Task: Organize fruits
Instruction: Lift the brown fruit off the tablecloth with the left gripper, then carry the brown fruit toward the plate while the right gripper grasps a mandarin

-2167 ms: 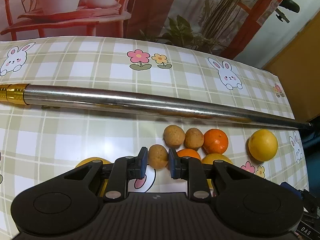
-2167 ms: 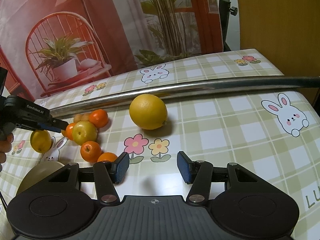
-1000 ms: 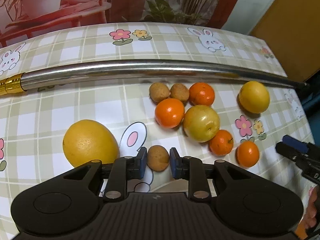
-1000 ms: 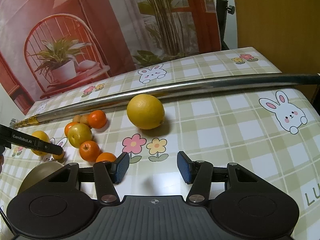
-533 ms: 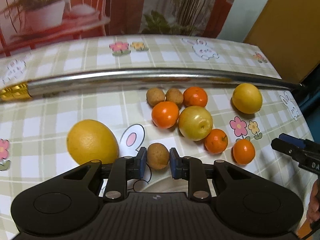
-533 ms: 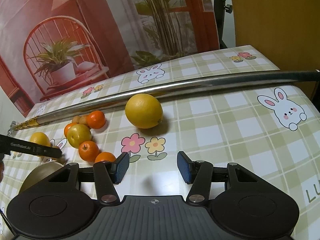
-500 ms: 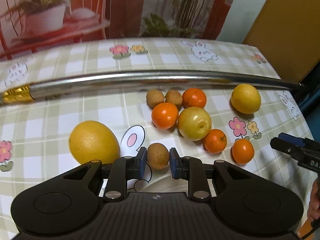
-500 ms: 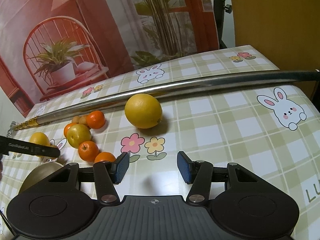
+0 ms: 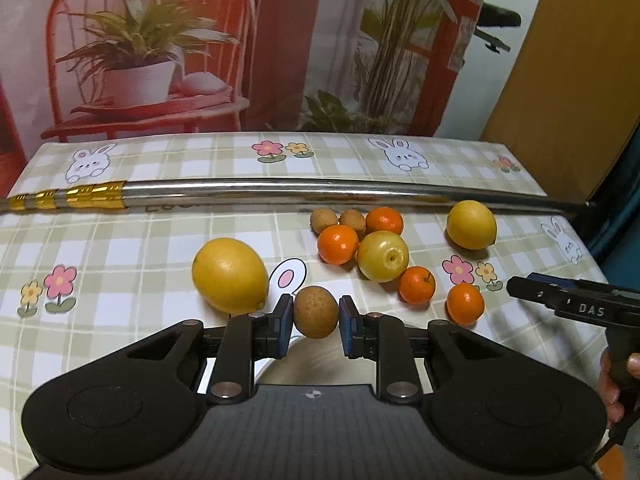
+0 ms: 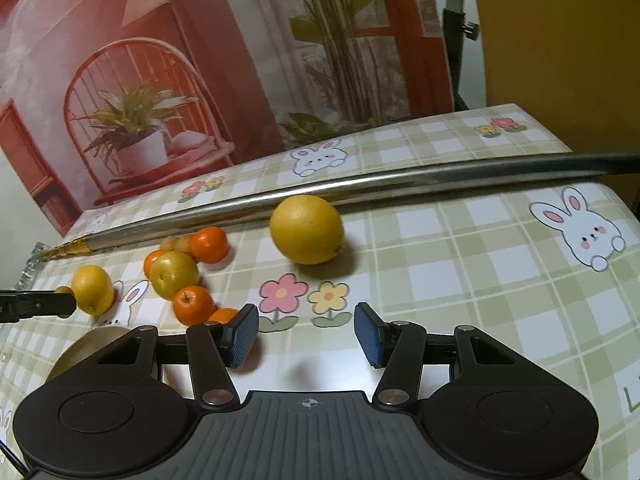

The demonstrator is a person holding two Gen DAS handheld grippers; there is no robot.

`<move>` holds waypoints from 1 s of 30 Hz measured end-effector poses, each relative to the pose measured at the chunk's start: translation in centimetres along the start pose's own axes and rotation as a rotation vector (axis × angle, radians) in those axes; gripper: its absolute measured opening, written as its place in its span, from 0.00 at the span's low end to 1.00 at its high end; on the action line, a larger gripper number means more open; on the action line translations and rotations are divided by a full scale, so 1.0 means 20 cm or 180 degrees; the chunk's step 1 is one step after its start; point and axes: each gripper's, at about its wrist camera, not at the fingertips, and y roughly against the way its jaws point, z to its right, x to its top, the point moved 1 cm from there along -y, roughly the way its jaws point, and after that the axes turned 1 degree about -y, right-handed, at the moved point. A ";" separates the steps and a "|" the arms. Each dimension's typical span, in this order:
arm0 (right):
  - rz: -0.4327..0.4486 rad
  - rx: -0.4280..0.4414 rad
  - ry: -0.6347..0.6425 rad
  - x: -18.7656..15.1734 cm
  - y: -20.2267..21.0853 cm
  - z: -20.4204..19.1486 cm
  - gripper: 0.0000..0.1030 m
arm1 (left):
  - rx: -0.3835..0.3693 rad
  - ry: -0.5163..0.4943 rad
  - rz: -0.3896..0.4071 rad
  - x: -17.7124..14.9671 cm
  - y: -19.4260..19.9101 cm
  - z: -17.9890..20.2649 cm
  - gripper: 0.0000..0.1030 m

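My left gripper (image 9: pixel 315 322) is shut on a small brown round fruit (image 9: pixel 316 312) and holds it above a pale plate (image 9: pixel 320 364) at the table's near edge. A large yellow lemon (image 9: pixel 230 275) lies just left of it. Farther right lie two more brown fruits (image 9: pixel 324 220), several small oranges (image 9: pixel 338 244), a yellow-green apple (image 9: pixel 383 256) and a round yellow citrus (image 9: pixel 471 225). My right gripper (image 10: pixel 306 336) is open and empty over the tablecloth, with the round citrus (image 10: pixel 306 229) ahead of it and the fruit cluster (image 10: pixel 176 274) to its left.
A long steel pole (image 9: pixel 300 190) with a gold end lies across the table behind the fruit. The plate also shows at the lower left of the right wrist view (image 10: pixel 94 340). The checked tablecloth (image 10: pixel 460 272) ends near a brown wall on the right.
My left gripper has carried the brown fruit from the cluster back toward the near edge, over the plate. My right gripper has stayed open and almost still.
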 end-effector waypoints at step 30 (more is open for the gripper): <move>-0.0472 0.0291 0.0360 0.01 -0.23 -0.24 0.44 | 0.0017 0.0231 -0.0017 -0.12 0.04 -0.08 0.25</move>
